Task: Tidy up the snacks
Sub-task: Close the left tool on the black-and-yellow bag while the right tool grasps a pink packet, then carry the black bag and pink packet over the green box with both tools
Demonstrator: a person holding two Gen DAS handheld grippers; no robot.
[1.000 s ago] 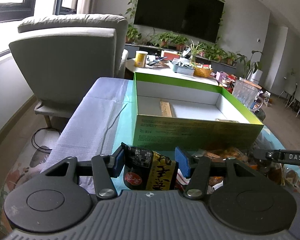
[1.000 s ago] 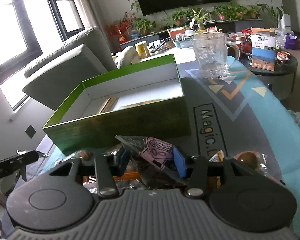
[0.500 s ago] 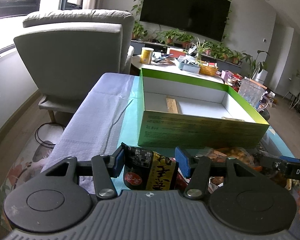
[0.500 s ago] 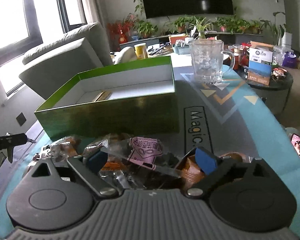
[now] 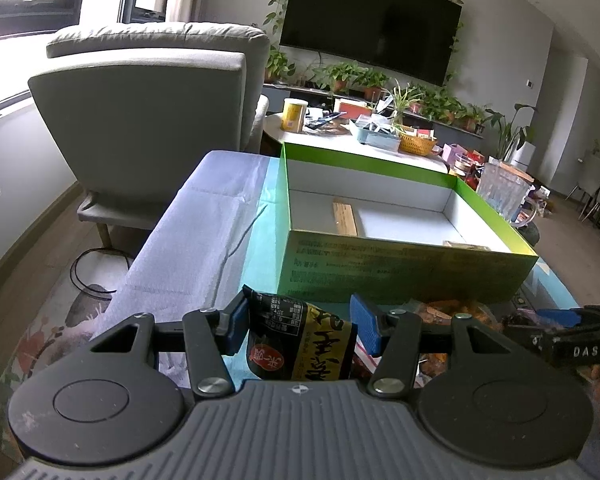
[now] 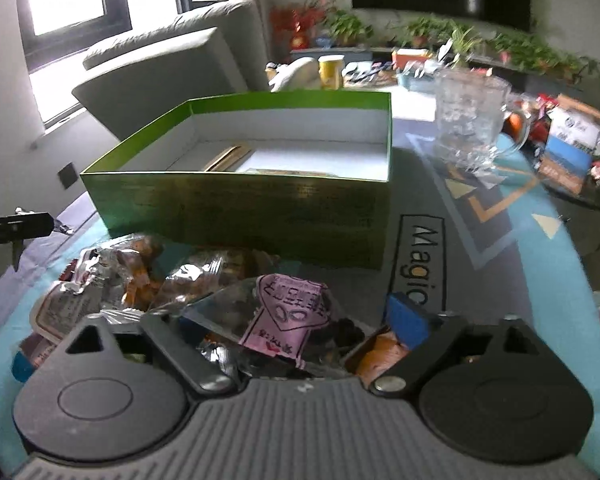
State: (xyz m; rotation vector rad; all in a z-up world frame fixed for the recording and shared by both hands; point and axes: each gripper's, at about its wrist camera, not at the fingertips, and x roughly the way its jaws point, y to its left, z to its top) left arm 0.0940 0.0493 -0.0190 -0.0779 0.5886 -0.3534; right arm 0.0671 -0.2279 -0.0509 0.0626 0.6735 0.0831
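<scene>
So the left gripper is clamped on a black packet with yellow lettering, sitting bottom centre of the left view. The packet stands upright between the blue pads, pinched across its width, which makes sense to me: held that way it hangs clear of the pile and can go over the box wall without dragging anything.

The green box fills the middle of that frame, right behind the packet. It's open on top and mostly bare inside, just a wooden strip lying on the floor at the left and another flat thing near the front wall. I'd guess it's parked tight against the snacks so each trip is short.

Right view: the right gripper has its fingers spread wide, straddling the pile at lower centre. A clear bag with a pink label lies between the pads, but neither pad looks pressed on it, so nothing is gripped there as far as I can tell. Probably lining up the next grab while the left one carries.

The rest of the snacks sit loose on the mat in front of the box, lower left of the right view. A glass mug stands upper right, well away from the action.
</scene>
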